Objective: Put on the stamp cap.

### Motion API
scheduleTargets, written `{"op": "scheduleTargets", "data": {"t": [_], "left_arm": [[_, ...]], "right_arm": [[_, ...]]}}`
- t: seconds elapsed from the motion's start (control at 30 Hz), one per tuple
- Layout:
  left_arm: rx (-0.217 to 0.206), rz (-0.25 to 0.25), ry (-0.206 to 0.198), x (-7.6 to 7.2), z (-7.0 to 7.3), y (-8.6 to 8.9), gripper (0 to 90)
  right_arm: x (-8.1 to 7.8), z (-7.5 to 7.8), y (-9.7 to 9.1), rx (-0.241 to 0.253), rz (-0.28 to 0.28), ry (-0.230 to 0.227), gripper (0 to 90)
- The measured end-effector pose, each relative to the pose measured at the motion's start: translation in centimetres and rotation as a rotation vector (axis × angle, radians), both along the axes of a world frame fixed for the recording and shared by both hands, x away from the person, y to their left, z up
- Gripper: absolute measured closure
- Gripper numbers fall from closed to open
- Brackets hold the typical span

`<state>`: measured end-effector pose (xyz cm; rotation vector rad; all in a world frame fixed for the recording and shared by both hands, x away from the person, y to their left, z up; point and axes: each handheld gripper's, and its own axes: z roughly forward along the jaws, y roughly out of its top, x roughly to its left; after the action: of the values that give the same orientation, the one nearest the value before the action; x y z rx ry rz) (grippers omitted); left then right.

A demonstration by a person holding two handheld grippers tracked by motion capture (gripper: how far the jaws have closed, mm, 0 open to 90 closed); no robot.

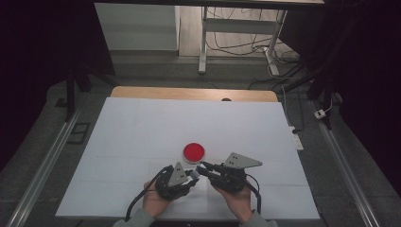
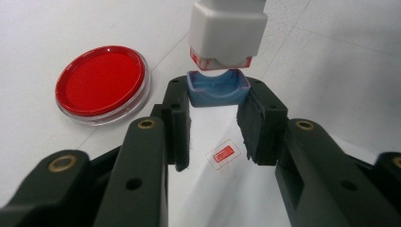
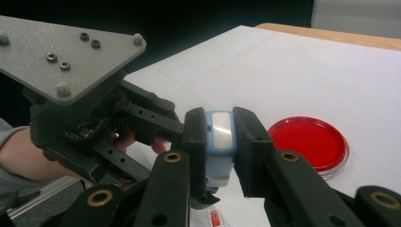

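Note:
My left gripper (image 1: 193, 174) and right gripper (image 1: 203, 167) meet tip to tip near the table's front edge. The left gripper (image 2: 218, 101) is shut on a small blue cap (image 2: 217, 90). Just above the cap hangs a white stamp body (image 2: 228, 28) with a red-inked base, slightly apart from the cap. My right gripper (image 3: 220, 130) is shut on that stamp body (image 3: 221, 132). A round red ink pad (image 1: 194, 152) in a clear rimmed case lies just beyond both grippers. A small red rectangular print (image 2: 223, 154) marks the sheet under the jaws.
A white sheet (image 1: 142, 127) covers the table, with a wooden edge (image 1: 189, 92) at the back. Metal rails run along both sides on the floor. Desk legs and cables (image 1: 236, 45) lie beyond the table.

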<state>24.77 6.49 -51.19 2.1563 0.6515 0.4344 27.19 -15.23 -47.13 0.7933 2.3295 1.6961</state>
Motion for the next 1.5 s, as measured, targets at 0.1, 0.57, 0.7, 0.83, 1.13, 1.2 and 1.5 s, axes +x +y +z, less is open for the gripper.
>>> {"op": "scheduleTargets", "data": {"t": [0.1, 0.57, 0.7, 0.83, 1.13, 1.2, 1.5], "left_arm": [[-0.001, 0.002, -0.001, -0.01, 0.00, 0.00, 65.1], [-0.003, 0.002, -0.007, -0.06, -0.01, -0.02, 65.0], [-0.002, 0.001, -0.007, -0.06, -0.02, -0.03, 65.1], [-0.001, 0.002, -0.007, -0.06, -0.02, -0.04, 65.0], [0.001, 0.015, -0.019, -0.18, -0.11, -0.18, 65.1], [0.002, 0.022, -0.026, -0.21, -0.13, -0.16, 65.1], [0.006, 0.034, -0.037, -0.30, -0.23, -0.21, 65.1]], "right_arm": [[-0.04, -0.08, 0.08, -0.002, -0.001, 0.001, 75.7], [-0.16, -0.23, 0.27, 0.010, -0.013, 0.006, 75.6], [-0.15, -0.32, 0.31, 0.014, -0.014, 0.012, 75.7], [-0.15, -0.42, 0.36, 0.011, -0.016, 0.012, 75.6], [-0.23, -0.56, 0.47, 0.022, -0.027, 0.026, 75.6], [-0.28, -0.58, 0.54, 0.021, -0.032, 0.024, 75.5], [-0.42, -0.63, 0.62, 0.022, -0.056, 0.038, 75.5]]}}
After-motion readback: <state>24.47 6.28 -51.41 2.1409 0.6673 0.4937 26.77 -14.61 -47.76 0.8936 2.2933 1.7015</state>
